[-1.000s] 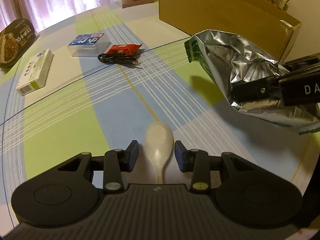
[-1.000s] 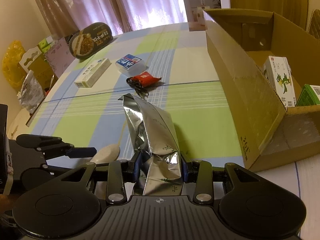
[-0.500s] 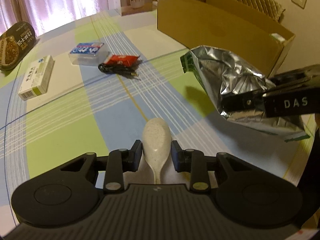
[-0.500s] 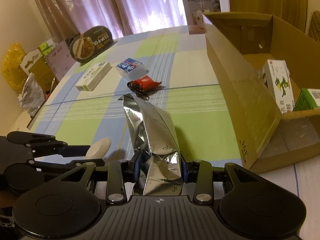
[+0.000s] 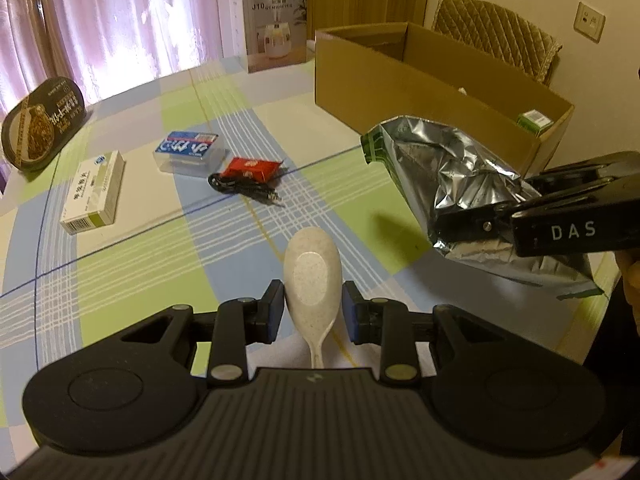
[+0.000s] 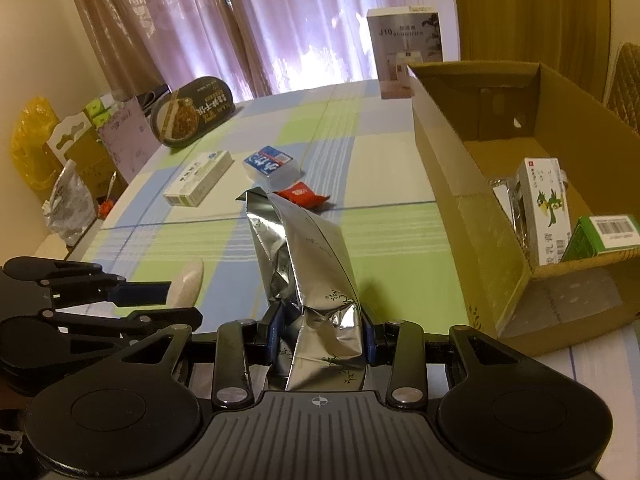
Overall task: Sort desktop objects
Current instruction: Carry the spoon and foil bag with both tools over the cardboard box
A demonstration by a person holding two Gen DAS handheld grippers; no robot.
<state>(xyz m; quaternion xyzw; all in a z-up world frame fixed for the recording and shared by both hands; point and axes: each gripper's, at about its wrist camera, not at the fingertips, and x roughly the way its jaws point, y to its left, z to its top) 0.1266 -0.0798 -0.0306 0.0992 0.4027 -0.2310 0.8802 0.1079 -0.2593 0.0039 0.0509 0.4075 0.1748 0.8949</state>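
Note:
My left gripper (image 5: 313, 307) is shut on a speckled white spoon (image 5: 312, 272), bowl pointing forward, held above the checked tablecloth. The right gripper (image 6: 320, 332) is shut on a crumpled silver foil bag (image 6: 308, 264), which sticks up and forward; the same foil bag (image 5: 452, 176) hangs at the right of the left wrist view. An open cardboard box (image 6: 452, 184) stands to the right, with a white carton (image 6: 544, 208) and a green box (image 6: 604, 236) inside. The left gripper (image 6: 168, 292) and spoon show at the lower left of the right wrist view.
On the cloth lie a white-green box (image 5: 94, 192), a clear blue-labelled case (image 5: 188, 152), a red sachet (image 5: 252, 170) on a black cable (image 5: 244, 190), and a dark oval tin (image 5: 42, 124). A tall product box (image 5: 276, 28) stands at the far edge. A padded chair (image 5: 496, 28) is behind the cardboard box.
The left gripper's fingers have shut onto the spoon and lifted it off the cloth. Both grippers have risen; the foil bag stays held and has shifted slightly toward the cardboard box.

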